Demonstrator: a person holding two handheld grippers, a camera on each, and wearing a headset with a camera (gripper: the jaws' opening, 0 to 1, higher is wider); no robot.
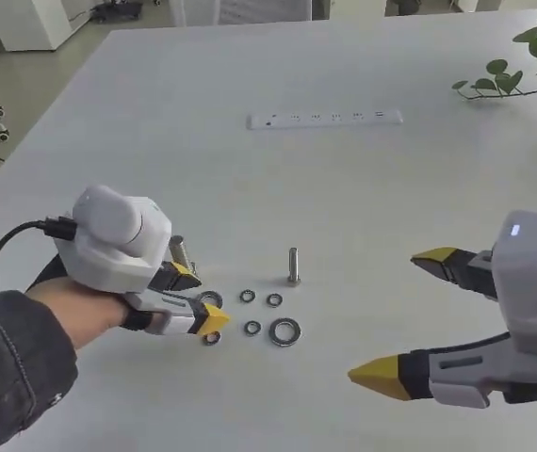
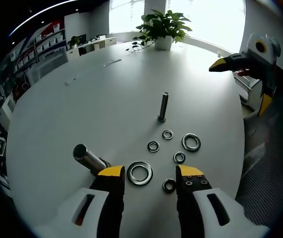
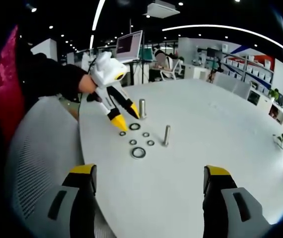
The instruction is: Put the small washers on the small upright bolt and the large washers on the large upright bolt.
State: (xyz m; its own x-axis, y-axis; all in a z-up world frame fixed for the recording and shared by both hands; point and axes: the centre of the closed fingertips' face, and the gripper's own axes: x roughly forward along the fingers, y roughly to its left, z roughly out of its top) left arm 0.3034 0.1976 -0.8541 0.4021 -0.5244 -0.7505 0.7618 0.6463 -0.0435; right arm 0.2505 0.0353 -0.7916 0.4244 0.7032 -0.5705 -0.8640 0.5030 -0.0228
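Left gripper (image 1: 203, 298) open, tips straddling one large washer (image 1: 210, 300); large bolt (image 1: 179, 252) upright at its 11 o'clock. Small bolt (image 1: 293, 266) upright at 12 o'clock of four loose small washers (image 1: 248, 296) and second large washer (image 1: 284, 331). Right gripper (image 1: 398, 315) open, empty.

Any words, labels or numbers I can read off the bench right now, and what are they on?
No text can be read in these views.
Power strip: small marks by the sockets, too small to read.
Monitor behind the bench: screen blurred, nothing legible.
Shelves at the far wall: red patches, too blurred to read.
Small bolt and large bolt: no marks that I can make out.
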